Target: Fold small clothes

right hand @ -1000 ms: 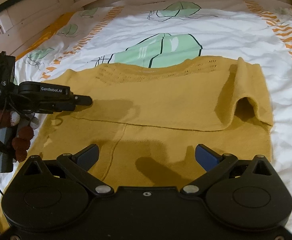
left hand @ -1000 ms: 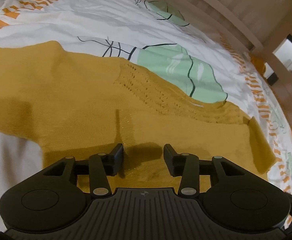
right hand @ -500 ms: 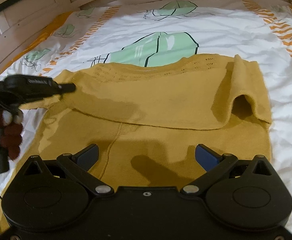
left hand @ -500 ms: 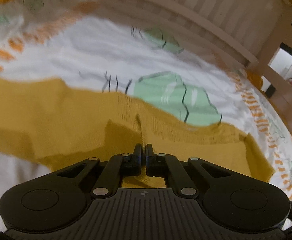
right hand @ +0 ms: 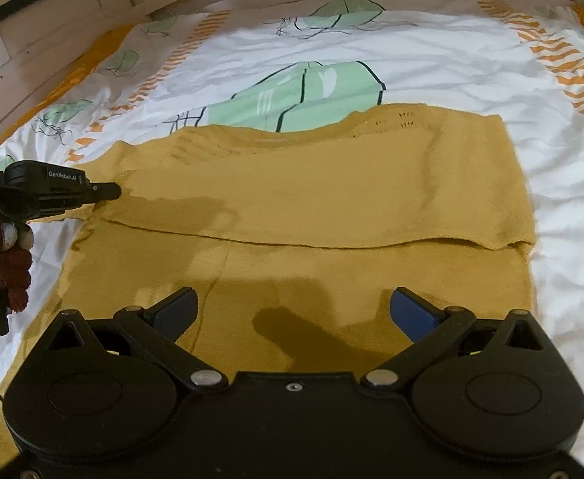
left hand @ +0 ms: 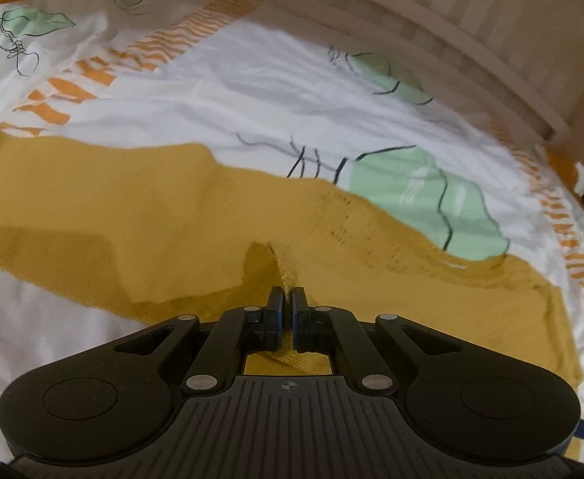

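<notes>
Mustard-yellow knit is filling the middle of the bed: a small sweater (right hand: 316,199) is lying across a white bedsheet (right hand: 432,60) printed with mint-green shapes and orange dashes. Over on the far left of the right wrist view, a hand (right hand: 10,267) in a dark red glove is gripping the handle of the left gripper (right hand: 112,191), whose black fingers are reaching in at the sweater's left edge. Its own camera is showing the jaws pressed together on a pinch of the yellow knit, a little ridge of fabric (left hand: 286,269) standing up just ahead of the pads. Moving towards the centre, the upper layer of the sweater is lying folded over the lower one, its straight edge running across the garment from left to right, with the openwork neckline along the far side. In the foreground, the right gripper (right hand: 294,307) is hovering over the near part of the sweater with its blue-padded jaws spread wide and nothing between them. At the far right, white sheet is showing beyond the sweater's edge. A pale wooden bed frame (left hand: 471,40) is curving round behind.
</notes>
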{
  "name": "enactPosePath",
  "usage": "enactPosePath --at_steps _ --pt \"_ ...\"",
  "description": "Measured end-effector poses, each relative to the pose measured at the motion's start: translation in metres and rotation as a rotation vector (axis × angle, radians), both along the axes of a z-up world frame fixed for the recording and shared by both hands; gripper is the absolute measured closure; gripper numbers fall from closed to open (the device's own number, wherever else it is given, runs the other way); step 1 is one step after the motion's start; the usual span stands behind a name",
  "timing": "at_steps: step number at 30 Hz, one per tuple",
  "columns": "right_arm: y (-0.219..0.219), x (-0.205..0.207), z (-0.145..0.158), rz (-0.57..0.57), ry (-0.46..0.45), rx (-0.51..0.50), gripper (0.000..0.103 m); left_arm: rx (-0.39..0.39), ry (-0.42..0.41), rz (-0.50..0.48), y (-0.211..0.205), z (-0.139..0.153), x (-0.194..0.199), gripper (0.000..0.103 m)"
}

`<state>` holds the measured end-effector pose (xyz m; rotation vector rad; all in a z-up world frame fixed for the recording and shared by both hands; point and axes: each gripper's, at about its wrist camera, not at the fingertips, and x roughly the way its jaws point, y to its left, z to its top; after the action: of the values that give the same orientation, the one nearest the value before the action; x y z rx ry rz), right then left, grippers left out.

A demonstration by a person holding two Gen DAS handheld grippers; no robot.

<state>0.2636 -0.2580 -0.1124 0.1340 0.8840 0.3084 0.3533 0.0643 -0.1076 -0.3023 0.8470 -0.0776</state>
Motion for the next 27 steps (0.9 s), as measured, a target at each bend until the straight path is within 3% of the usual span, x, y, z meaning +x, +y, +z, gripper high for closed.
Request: enactPosePath --at_steps 4,10,12,15,18,22,27 --pt "-0.003 0.002 -0.002 -0.016 0.012 0.004 0.001 0.039 0.0 0.021 0.001 -0.001 -0.002 0.099" --pt "-0.007 0.002 -0.001 -0.028 0.015 0.03 0.001 0.034 0.02 0.003 0.003 -0.005 0.001 0.095" --pt "-0.007 0.002 0.0 -0.029 0.012 0.039 0.001 0.004 0.029 -0.012 0.008 -0.008 0.002 0.077" --pt "-0.008 0.002 0.003 -0.028 0.0 0.059 0.001 -0.054 0.033 -0.024 0.016 -0.007 0.002 0.064" --pt "-0.007 0.003 0.007 -0.03 -0.012 0.093 0.001 -0.049 0.024 -0.021 0.02 -0.002 -0.001 0.059" --pt "-0.006 0.007 0.011 -0.036 -0.025 0.139 0.001 -0.006 0.002 0.034 0.036 0.005 -0.006 0.058" --pt "0.0 0.011 0.01 -0.013 -0.015 0.18 0.001 -0.008 -0.019 0.167 0.078 0.016 -0.016 0.058"
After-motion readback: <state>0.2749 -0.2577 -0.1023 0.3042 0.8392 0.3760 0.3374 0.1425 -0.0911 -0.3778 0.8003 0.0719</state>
